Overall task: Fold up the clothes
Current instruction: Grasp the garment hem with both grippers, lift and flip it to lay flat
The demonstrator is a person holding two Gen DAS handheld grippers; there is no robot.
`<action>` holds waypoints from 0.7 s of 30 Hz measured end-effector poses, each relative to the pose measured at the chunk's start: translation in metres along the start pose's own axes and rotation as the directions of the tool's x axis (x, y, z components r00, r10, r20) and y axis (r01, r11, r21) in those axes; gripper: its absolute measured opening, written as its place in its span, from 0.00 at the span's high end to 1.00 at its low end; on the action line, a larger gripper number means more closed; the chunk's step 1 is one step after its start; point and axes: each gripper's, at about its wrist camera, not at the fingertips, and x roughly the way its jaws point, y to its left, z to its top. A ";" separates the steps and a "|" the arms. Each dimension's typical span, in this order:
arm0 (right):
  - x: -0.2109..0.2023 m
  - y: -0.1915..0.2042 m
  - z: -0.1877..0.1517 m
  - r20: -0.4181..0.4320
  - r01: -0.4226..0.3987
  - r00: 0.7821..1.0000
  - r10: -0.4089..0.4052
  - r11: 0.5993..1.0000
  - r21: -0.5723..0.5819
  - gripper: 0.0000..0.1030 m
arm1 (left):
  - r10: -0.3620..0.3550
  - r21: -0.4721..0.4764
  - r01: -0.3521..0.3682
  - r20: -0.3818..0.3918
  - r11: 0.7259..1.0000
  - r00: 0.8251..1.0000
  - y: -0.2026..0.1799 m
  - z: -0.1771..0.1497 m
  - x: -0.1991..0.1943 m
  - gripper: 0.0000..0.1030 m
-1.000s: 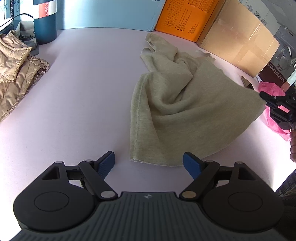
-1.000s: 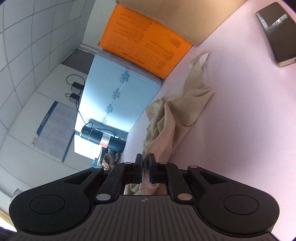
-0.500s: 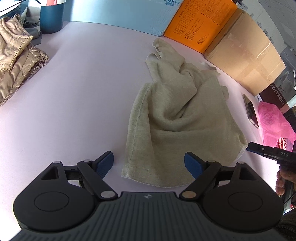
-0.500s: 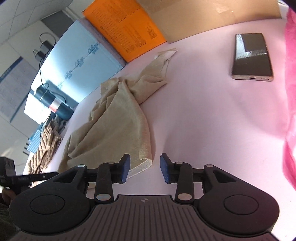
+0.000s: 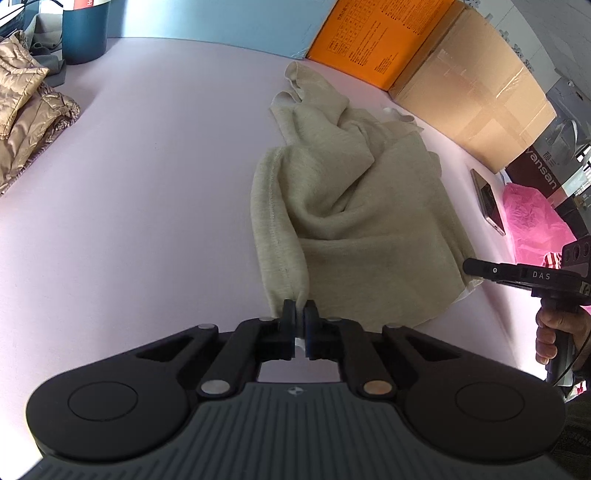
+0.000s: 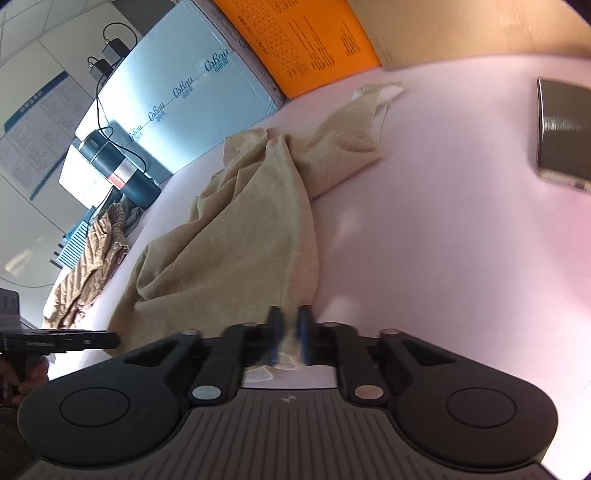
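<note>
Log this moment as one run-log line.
left gripper: just closed, shut on beige garment hem | right gripper: just closed, shut on its other corner | garment crumpled

Both wrist cameras look steeply down, close over the garment [image 5: 354, 221] [image 6: 236, 251]: left from its near-left corner, right from its near-right, sharing it.

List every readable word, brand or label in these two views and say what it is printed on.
"DAS": on the right tongs, seen from the left wrist view.
"vansan": on the dark box at the table's far right.
"CoBou", repeated: on the light blue carton.
Orange box: dense print and a table, too small to read.
Blue tumbler label: cut off, unreadable.
</note>
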 end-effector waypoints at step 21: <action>-0.048 0.000 0.009 0.261 -0.512 0.854 0.450 0.817 0.265 0.94 | -0.074 0.057 0.063 0.198 0.996 0.977 -0.009 0.071 -0.043 0.96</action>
